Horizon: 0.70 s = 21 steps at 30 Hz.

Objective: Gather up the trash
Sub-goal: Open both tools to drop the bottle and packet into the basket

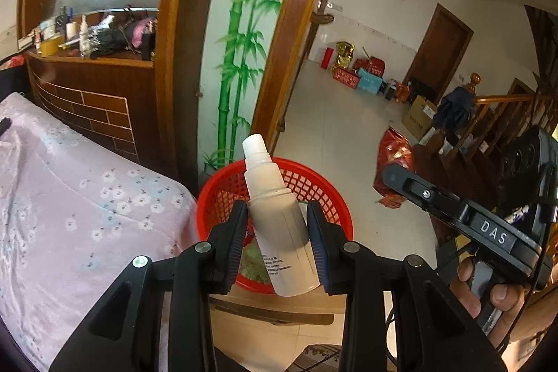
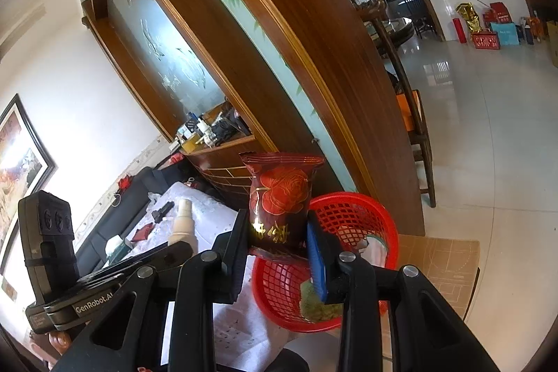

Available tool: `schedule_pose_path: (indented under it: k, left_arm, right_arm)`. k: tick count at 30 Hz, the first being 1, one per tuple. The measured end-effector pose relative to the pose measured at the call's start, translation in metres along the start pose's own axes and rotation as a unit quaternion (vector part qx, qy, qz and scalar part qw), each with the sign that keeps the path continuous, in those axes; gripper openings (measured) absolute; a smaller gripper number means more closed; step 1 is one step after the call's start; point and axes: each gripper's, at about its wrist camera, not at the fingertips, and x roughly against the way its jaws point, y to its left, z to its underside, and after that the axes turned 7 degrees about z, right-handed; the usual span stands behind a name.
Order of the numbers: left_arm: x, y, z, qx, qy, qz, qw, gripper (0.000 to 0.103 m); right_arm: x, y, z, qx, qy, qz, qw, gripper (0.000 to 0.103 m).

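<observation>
Gripping one bottle [image 1: 279, 218] left, one snack packet [image 2: 280, 201] right, one red basket [image 2: 352, 215].

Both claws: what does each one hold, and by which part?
The left claw holds a white bottle by its lower body. The right claw holds a red packet by its lower half.

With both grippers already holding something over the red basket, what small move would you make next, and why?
Probably open the left gripper to drop the bottle. It hangs directly above the red basket, so it should fall in. The right gripper holds the snack packet over the basket's edge, so it may need nudging inward first.
</observation>
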Motion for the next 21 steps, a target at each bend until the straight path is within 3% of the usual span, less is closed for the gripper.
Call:
schedule_pose_path:
  k: [10, 16, 18, 21]
  left_arm:
    - [-0.060, 0.016, 0.015, 0.014, 0.058, 0.011, 0.9982, 0.034]
    - [-0.082, 0.026, 0.023, 0.022, 0.075, -0.006, 0.9969, 0.035]
    - [-0.084, 0.032, 0.023, 0.028, 0.078, -0.008, 0.9965, 0.046]
    - [-0.074, 0.041, 0.023, 0.037, 0.066, -0.010, 0.9971, 0.061]
  right_arm:
    - [-0.045, -0.018, 0.005, -0.025, 0.039, 0.016, 0.999, 0.033]
    - [-0.067, -0.033, 0.006, -0.045, 0.057, 0.021, 0.997, 0.035]
    - [-0.073, -0.038, 0.006, -0.054, 0.066, 0.016, 0.996, 0.039]
    - [-0.078, -0.040, 0.007, -0.057, 0.076, 0.020, 0.995, 0.060]
